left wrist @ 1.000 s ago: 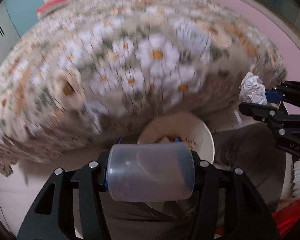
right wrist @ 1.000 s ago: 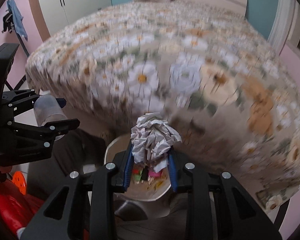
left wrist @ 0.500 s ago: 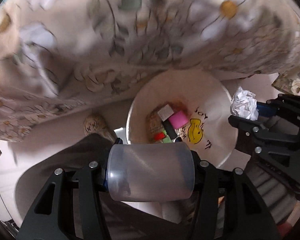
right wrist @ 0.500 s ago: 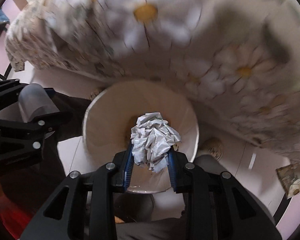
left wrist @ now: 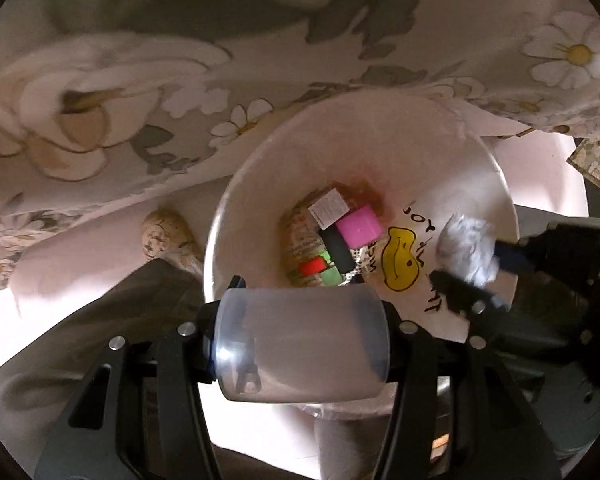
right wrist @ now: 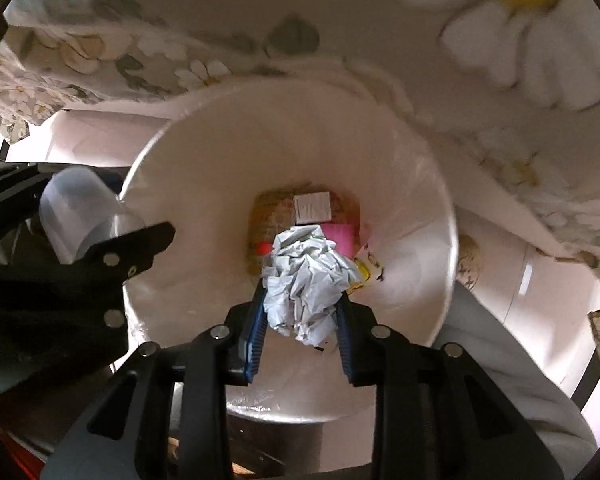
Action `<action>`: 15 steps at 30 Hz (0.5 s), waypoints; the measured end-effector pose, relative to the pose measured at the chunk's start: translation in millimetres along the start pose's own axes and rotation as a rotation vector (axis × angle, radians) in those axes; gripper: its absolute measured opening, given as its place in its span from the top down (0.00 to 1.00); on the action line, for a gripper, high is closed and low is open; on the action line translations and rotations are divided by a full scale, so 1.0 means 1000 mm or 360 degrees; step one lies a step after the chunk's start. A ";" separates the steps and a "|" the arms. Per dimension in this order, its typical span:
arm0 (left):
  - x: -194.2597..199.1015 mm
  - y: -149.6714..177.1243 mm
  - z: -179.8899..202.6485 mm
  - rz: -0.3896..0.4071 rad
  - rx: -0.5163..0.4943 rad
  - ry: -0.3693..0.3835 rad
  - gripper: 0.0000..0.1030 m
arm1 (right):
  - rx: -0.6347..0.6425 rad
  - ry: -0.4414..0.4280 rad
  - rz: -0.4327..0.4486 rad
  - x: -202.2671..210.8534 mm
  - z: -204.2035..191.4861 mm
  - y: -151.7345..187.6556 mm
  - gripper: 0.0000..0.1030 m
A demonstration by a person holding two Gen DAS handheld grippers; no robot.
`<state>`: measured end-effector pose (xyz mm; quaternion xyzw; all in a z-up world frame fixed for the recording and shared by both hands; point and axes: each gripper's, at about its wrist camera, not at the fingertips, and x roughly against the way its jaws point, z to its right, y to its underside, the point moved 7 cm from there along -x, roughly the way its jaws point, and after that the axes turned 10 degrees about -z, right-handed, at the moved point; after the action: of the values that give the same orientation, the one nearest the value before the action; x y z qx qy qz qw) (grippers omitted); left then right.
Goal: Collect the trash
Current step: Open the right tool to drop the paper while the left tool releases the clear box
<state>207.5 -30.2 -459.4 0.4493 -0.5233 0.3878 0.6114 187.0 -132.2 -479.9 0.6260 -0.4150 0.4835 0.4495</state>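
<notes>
A white round trash bin (left wrist: 480, 168) (right wrist: 420, 184) stands on the floor beside the bed, with several coloured bits of trash (left wrist: 340, 240) at its bottom. My left gripper (left wrist: 302, 344) points down over the bin's near rim, shut on a clear plastic cup (left wrist: 300, 344) lying sideways between its pads. My right gripper (right wrist: 302, 312) hangs over the bin's mouth, shut on a crumpled white paper ball (right wrist: 306, 280). In the left wrist view the paper ball (left wrist: 468, 248) and right gripper (left wrist: 470, 268) show over the bin's right side. The right wrist view shows the cup (right wrist: 80, 212) at the bin's left rim.
A floral bedspread (left wrist: 140, 80) (right wrist: 500, 60) hangs down behind the bin. A person's grey trouser legs (left wrist: 100, 320) (right wrist: 500, 340) and a patterned slipper (left wrist: 168, 232) flank the bin on the pale floor (left wrist: 80, 248). Something red (right wrist: 16, 440) lies low at left.
Both grippers have dropped from above the bed to close over the bin and tilted to point down. The bin has grown large in both views. Cup and paper ball stay gripped.
</notes>
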 end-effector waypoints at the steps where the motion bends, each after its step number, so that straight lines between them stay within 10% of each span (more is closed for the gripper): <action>1: -0.004 -0.001 0.000 -0.0016 0.0016 0.0017 0.48 | -0.0001 -0.0003 -0.0007 -0.002 0.000 0.000 0.68; 15: -0.038 -0.011 0.003 -0.0155 0.0032 0.0064 0.47 | -0.0058 -0.0048 -0.0145 -0.040 0.000 -0.016 0.65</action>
<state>211.4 -36.4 -498.5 0.4727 -0.4844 0.3718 0.6354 194.9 -125.2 -521.9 0.6432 -0.4016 0.4456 0.4759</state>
